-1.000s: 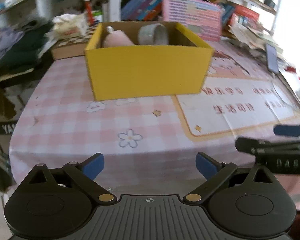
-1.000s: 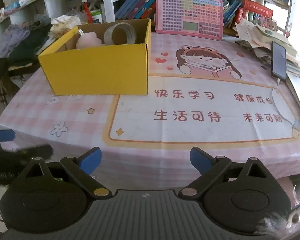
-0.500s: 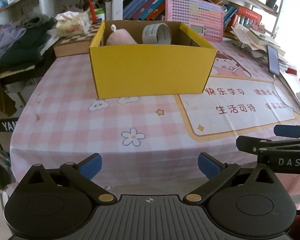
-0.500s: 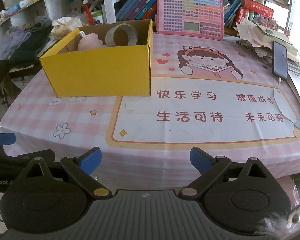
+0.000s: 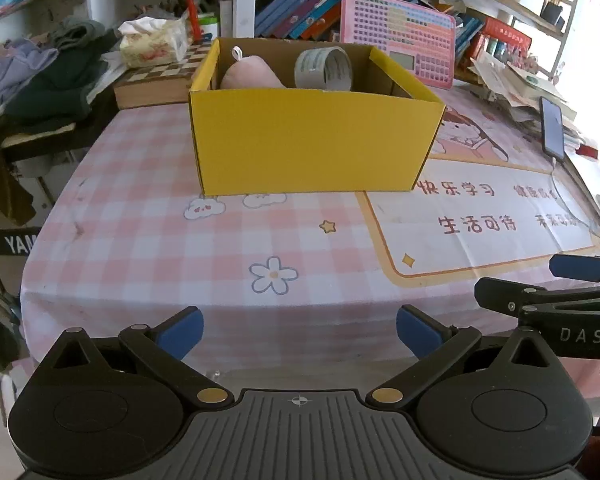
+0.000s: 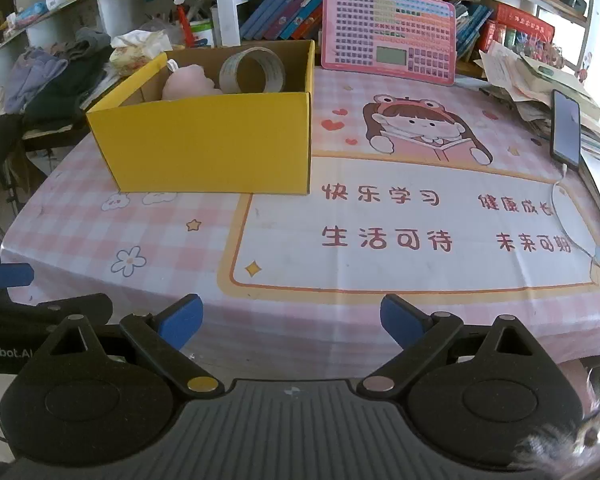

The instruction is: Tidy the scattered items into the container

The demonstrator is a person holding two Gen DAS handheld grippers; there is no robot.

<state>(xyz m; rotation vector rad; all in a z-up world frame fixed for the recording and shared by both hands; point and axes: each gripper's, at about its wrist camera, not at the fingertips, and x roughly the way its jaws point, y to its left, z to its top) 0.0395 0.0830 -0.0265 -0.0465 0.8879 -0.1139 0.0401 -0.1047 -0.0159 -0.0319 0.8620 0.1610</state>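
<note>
1. Nearest, the left gripper [image 5: 299, 332] hangs off the front edge of the table, its blue-tipped fingers [image 5: 179, 331] spread wide with nothing between them.
2. Beside it the right gripper [image 6: 290, 325] sits at the same edge, equally wide apart and equally empty (each one shows at the border of the other's view, side by side and apart).
3. Beyond them the pink checked tablecloth [image 5: 148, 240] and the printed learning mat [image 6: 400, 236] carry no loose item that I can see; the near and middle stretch of the table is bare of anything to pick up.
4. Further back stands the yellow box [image 5: 308, 144], the container, upright on the cloth with its open top facing up.
5. Inside it lie a pink plush toy [image 6: 188, 85] to the left and a roll of tape [image 6: 253, 70] standing on edge to the right, touching or nearly so (I cannot tell which).
6. Judged from this, the tidying looks finished or very nearly: both visible items are already in the box.
7. Farthest, a phone [image 6: 566, 130], a pink keyboard toy [image 6: 388, 46] and paper piles sit at the table's rim; whether they count as scattered items I cannot tell.
</note>
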